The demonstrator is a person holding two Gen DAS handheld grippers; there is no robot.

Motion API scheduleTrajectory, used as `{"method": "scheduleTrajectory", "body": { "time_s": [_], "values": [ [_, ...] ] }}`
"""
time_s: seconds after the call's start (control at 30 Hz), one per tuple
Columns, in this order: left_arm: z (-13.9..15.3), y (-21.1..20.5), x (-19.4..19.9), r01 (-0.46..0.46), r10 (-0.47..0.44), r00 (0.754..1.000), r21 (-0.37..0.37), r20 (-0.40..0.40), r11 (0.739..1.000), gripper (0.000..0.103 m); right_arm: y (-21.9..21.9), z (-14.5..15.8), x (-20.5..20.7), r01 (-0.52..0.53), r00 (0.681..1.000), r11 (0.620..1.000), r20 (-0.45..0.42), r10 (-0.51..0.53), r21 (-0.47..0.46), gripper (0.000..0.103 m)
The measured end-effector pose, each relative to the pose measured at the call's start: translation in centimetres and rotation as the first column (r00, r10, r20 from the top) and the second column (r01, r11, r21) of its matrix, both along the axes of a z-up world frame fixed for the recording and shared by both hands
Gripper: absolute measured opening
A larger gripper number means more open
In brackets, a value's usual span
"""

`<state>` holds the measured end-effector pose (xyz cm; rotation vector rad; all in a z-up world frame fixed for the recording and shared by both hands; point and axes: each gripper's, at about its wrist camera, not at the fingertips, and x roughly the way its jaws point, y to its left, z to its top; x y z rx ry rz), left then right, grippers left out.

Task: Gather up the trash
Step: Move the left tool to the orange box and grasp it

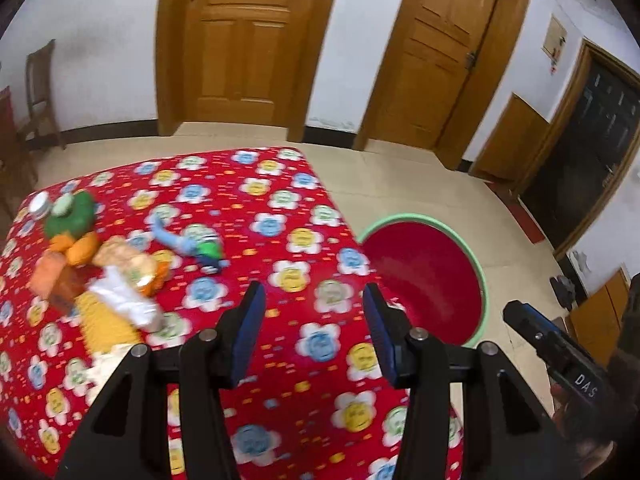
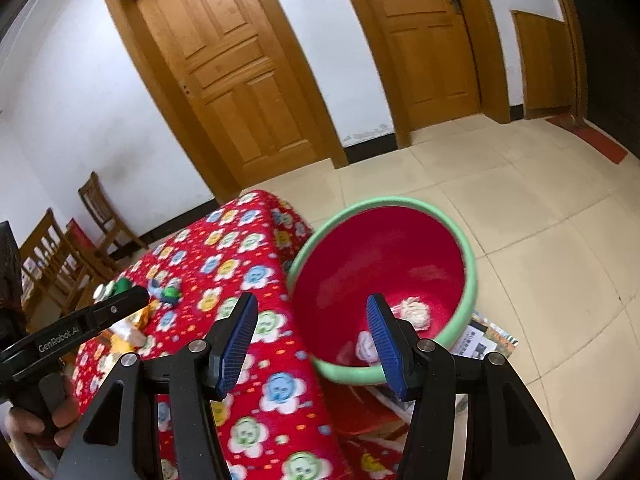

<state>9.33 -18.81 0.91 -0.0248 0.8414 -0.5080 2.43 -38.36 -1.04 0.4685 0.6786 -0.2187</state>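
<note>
The room has white walls (image 1: 360, 60) with a dark skirting, two panelled wooden doors (image 1: 244, 40), a beige tiled floor (image 2: 520, 200), and wooden chairs (image 2: 100, 212) by the wall.

The trash pile (image 1: 100, 280) on the table is motion-blurred, and the table partly hides the basin (image 1: 480, 272).

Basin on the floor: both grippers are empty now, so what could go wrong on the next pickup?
1. The basin sits on the floor below the table edge, so a short drop could miss it.
2. The trash pile is tightly jumbled; open jaws may snag several pieces at once.
3. The left gripper and right gripper are close and could collide.
</note>
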Motion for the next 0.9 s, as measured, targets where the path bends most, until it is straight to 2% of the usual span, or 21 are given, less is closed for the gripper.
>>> {"method": "scheduleTrajectory", "body": {
  "time_s": [0.13, 0.43, 0.7, 0.9],
  "values": [
    [0.5, 3.2, 0.0, -0.044, 0.044, 0.999, -0.007, 0.008, 0.999, 0.050, 2.4, 1.2, 0.3, -0.049, 0.999, 0.999, 0.018, 0.049, -0.018, 0.064],
    [0.8, 11.2, 0.7, -0.158, 0.158, 0.987, 0.012, 0.025, 0.987, 0.050, 7.8, 3.6, 1.5, -0.129, 0.991, 0.990, 0.025, 0.130, -0.049, 0.064],
    [-0.2, 17.8, 3.1, -0.251, 0.249, 0.968, 0.066, 0.035, 0.966, 0.051, 12.3, 3.6, 4.1, -0.184, 0.983, 0.981, -0.002, 0.184, -0.052, 0.064],
    [-2.1, 20.6, 5.6, -0.284, 0.282, 0.959, 0.110, 0.030, 0.953, 0.055, 15.0, 2.6, 6.6, -0.217, 0.976, 0.975, -0.039, 0.215, -0.049, 0.064]
  ]
}}
